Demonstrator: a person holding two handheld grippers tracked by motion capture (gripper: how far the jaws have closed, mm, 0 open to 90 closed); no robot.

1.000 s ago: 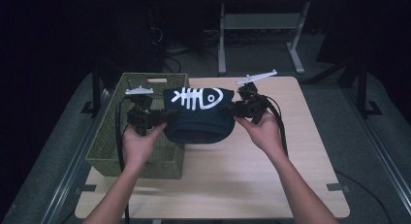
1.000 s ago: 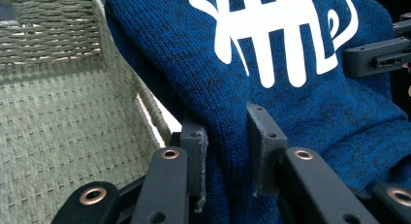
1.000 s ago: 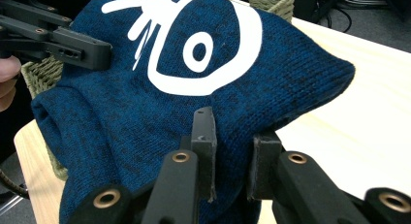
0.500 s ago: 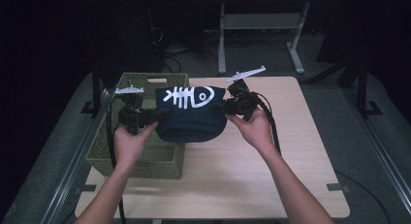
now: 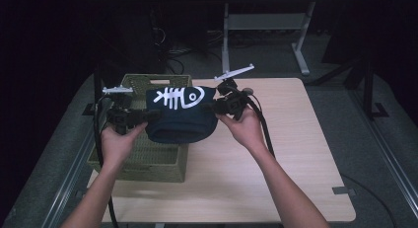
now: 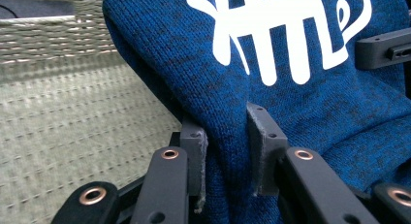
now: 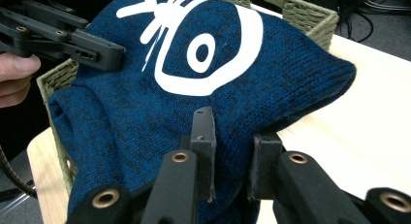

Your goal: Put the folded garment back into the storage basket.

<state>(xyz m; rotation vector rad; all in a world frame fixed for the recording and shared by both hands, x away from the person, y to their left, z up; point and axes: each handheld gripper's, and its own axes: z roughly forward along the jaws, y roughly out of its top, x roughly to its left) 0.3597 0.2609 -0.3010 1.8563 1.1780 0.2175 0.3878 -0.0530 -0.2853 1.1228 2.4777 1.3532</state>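
Matt knitted sweater point(image 5: 180, 120); woven basket point(image 5: 148, 161); smooth wood-look table point(image 5: 291, 154).

We have carried the blue sweater point(image 5: 180, 120) leftward across the table point(image 5: 296, 154): a second ago it hung mostly above the bare wood, and now most of it hangs over the green basket point(image 5: 148, 161). Our left claw point(image 5: 145, 118) and right claw point(image 5: 213, 108) have travelled left with it, both hands shifting alike.
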